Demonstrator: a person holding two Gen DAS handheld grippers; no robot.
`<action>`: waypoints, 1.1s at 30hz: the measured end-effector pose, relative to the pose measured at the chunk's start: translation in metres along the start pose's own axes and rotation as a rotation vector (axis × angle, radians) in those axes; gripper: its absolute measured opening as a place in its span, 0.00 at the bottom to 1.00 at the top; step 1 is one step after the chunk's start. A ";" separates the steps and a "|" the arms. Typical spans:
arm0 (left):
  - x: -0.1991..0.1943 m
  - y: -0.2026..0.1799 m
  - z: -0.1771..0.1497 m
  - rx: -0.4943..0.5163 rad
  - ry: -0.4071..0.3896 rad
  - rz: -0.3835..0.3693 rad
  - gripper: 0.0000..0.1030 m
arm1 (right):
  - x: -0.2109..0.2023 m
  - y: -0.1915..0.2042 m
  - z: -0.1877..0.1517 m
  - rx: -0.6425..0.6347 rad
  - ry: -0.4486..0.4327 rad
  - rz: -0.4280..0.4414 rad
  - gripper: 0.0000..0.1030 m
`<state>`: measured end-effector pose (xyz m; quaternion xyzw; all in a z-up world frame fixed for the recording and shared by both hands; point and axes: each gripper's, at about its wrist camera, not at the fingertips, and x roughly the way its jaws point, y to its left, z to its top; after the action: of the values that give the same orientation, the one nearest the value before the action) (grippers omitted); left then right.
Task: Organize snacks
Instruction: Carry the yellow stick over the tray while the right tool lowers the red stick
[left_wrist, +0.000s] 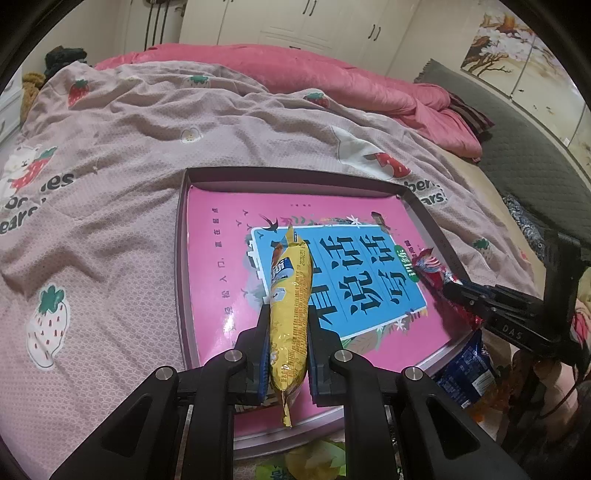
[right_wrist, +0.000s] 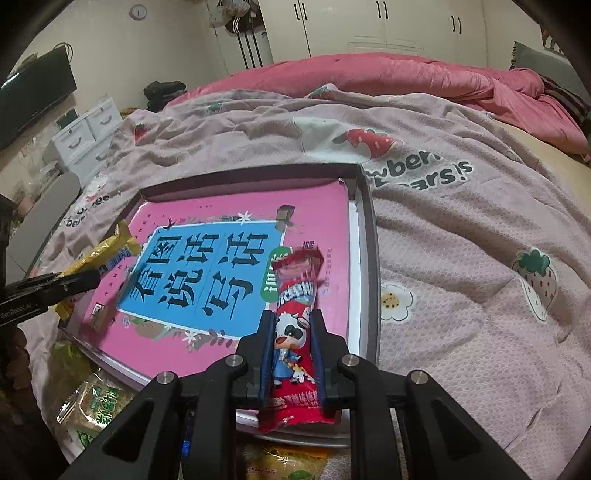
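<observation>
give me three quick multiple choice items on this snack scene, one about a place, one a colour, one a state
1. Where does the tray lie?
A. on a bed with a strawberry-print cover
B. on a kitchen counter
C. on a bare floor

2. What colour is the snack packet in the left claw?
A. green
B. yellow
C. white

3. What is the state of the right claw?
A. open and empty
B. shut on nothing
C. shut on the red packet

Answers:
1. A, the strawberry-print cover spreads under and around the tray.
2. B, the left wrist view shows a yellow wrapper between the fingers.
3. C, both fingers press the sides of the red packet with a cartoon cow on it.
</observation>
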<state>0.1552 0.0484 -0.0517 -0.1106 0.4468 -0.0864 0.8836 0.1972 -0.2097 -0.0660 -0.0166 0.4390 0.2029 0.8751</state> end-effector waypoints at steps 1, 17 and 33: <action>0.000 0.000 0.000 0.000 0.000 -0.001 0.16 | 0.000 0.000 0.000 0.000 0.000 -0.001 0.19; 0.004 -0.003 -0.001 0.012 0.016 0.001 0.16 | 0.003 0.001 -0.004 -0.014 0.037 -0.025 0.19; -0.004 -0.004 0.000 0.011 -0.003 0.001 0.16 | -0.004 -0.005 -0.005 0.002 0.034 -0.049 0.19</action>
<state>0.1528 0.0455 -0.0481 -0.1058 0.4450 -0.0882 0.8849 0.1933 -0.2161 -0.0663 -0.0301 0.4534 0.1806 0.8723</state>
